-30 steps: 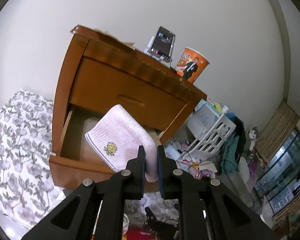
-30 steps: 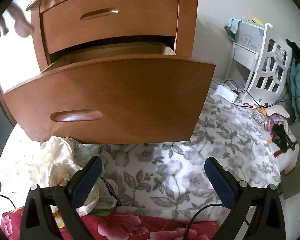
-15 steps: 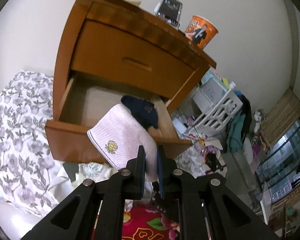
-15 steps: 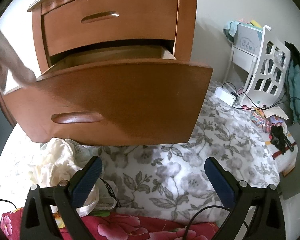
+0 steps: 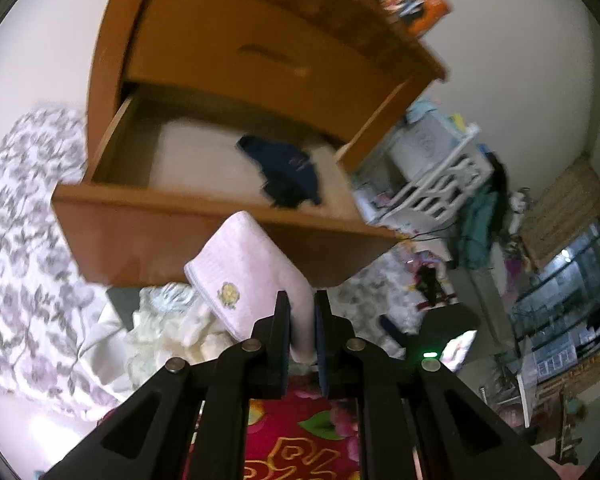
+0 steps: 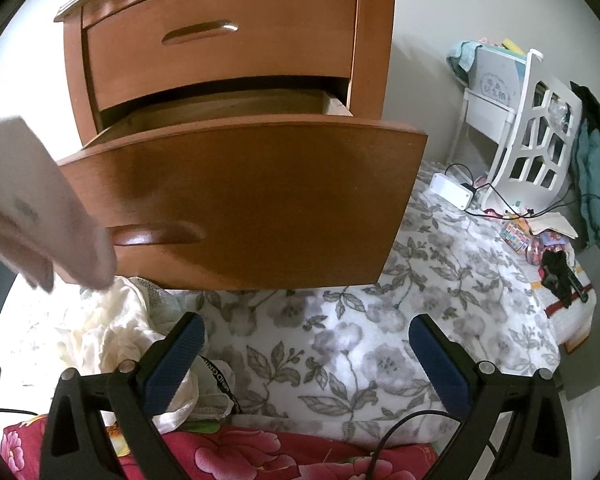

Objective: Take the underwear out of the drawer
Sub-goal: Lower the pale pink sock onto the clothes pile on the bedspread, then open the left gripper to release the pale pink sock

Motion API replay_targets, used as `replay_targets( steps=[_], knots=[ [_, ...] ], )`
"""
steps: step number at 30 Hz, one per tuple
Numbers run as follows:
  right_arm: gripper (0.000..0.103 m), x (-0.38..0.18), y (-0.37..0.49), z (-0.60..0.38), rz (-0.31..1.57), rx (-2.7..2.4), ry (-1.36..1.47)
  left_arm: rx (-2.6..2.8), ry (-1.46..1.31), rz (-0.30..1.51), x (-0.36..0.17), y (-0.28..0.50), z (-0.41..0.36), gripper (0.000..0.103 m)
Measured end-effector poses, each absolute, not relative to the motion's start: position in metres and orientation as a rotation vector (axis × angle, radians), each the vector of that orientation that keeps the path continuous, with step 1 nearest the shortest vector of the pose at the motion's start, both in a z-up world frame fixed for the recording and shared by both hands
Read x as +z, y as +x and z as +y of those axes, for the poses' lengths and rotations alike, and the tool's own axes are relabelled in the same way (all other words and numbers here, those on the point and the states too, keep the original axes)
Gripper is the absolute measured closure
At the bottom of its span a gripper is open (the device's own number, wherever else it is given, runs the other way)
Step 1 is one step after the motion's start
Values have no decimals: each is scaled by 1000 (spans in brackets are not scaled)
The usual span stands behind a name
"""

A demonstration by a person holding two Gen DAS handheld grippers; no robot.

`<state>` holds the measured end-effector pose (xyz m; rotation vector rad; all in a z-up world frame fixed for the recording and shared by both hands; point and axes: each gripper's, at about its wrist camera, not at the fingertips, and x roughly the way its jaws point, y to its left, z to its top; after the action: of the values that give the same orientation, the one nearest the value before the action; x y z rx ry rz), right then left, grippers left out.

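Underwear (image 5: 252, 276), pink, is clamped between the closed fingers of the left gripper (image 5: 302, 320), at six o'clock from the open drawer (image 5: 204, 236). The right gripper (image 6: 306, 356) is held wide apart, empty.

Left wrist view looks down from above into the open drawer (image 5: 204, 200); right wrist view sits lower, close, facing its front panel (image 6: 260, 200). Both share the floral bedding (image 6: 360, 340).

Black gripper (image 6: 304, 354) frames, blue ribbed pads (image 6: 176, 354), silver screws
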<state>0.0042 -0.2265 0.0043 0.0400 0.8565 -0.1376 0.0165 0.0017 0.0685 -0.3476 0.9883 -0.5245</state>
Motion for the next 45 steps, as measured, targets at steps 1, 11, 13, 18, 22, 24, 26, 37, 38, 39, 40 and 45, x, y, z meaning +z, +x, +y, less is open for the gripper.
replay_targets(
  steps=[1, 11, 13, 18, 22, 24, 26, 37, 38, 39, 40, 45],
  knots=[
    [0, 4, 4, -226, 858, -137, 39, -504, -341, 1007, 60, 20, 3, 92],
    [0, 3, 6, -226, 862, -137, 36, -351, -455, 1254, -43, 37, 30, 92],
    [0, 3, 6, -226, 863, -137, 37, -312, -436, 1281, -55, 37, 33, 92],
    [0, 3, 6, -226, 863, -138, 34, -251, -422, 1334, -75, 34, 39, 92],
    [0, 2, 6, -225, 864, -139, 30, -235, -411, 1359, -82, 34, 40, 90],
    [0, 2, 6, -225, 864, -139, 28, -221, -406, 1375, -85, 35, 38, 84],
    [0, 2, 6, -225, 863, -140, 27, -213, -402, 1380, -87, 34, 35, 78],
    [0, 6, 6, -222, 857, -151, 9, -193, -371, 1377, -78, 37, 38, 44],
    [0, 7, 6, -222, 854, -154, 7, -193, -369, 1371, -76, 37, 38, 42],
    [0, 8, 7, -222, 849, -153, 6, -193, -367, 1362, -72, 37, 38, 42],
    [0, 9, 7, -221, 845, -151, 5, -194, -365, 1355, -69, 38, 39, 41],
    [0, 16, 12, -219, 809, -148, 12, -212, -380, 1317, -49, 38, 43, 39]
  ],
)
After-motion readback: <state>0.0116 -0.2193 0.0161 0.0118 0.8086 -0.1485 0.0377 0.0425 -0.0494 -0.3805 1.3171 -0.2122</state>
